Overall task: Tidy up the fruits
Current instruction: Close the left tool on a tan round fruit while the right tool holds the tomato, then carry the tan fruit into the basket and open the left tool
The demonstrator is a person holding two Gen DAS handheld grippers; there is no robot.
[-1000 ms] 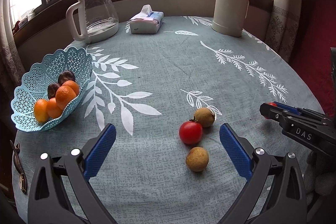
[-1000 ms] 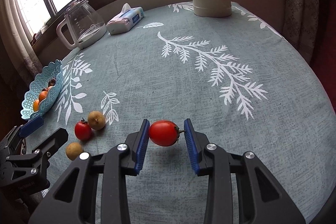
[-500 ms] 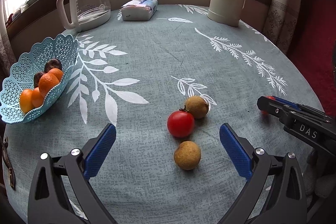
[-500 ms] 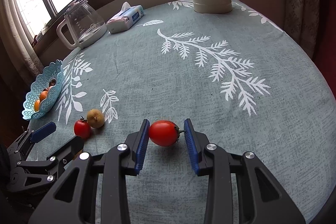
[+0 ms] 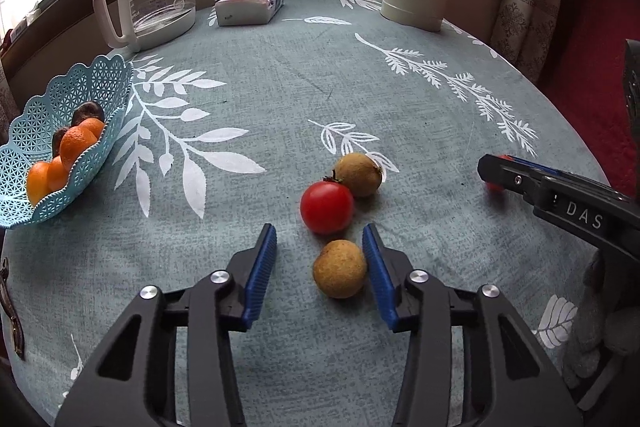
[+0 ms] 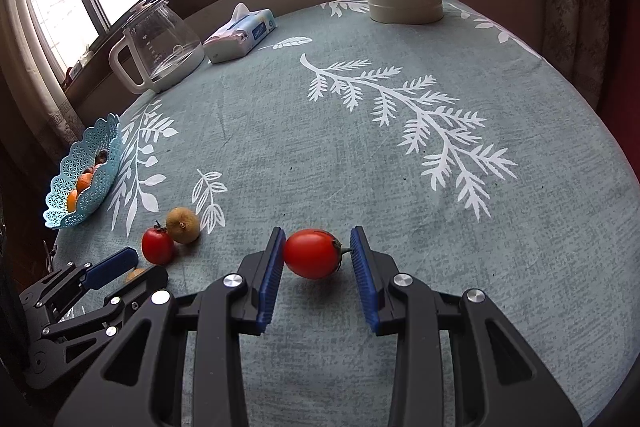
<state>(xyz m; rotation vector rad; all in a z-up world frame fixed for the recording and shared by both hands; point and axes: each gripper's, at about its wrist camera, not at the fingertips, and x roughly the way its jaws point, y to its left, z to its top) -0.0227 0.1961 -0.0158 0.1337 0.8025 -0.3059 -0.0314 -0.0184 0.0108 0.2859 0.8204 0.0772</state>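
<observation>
In the left wrist view, my left gripper is open, with the jaws partly narrowed around the nearest brown fruit. The right blue pad is touching it or just beside it, and the left pad stands apart, so nothing is grasped yet. At 12 o'clock from this fruit, just beyond it, sits a round tomato, and a second brown fruit touches that tomato at about 1 o'clock. The blue basket with oranges stands far at 9 to 10 o'clock, on the edge of the counter. I judge the brown fruit light and firm with a rough skin, but round, so it may roll — I should take it across its widest middle.

In the right wrist view, my right gripper holds its pads on both sides of an oval tomato that lies on the counter. The left pad touches the skin and the right one meets only the stem tip, so I cannot tell whether it is really clenched. The tomato is smooth and soft — a gentle squeeze on the flanks, not on the stem, seems safest. The basket is far at 10 o'clock.
</observation>
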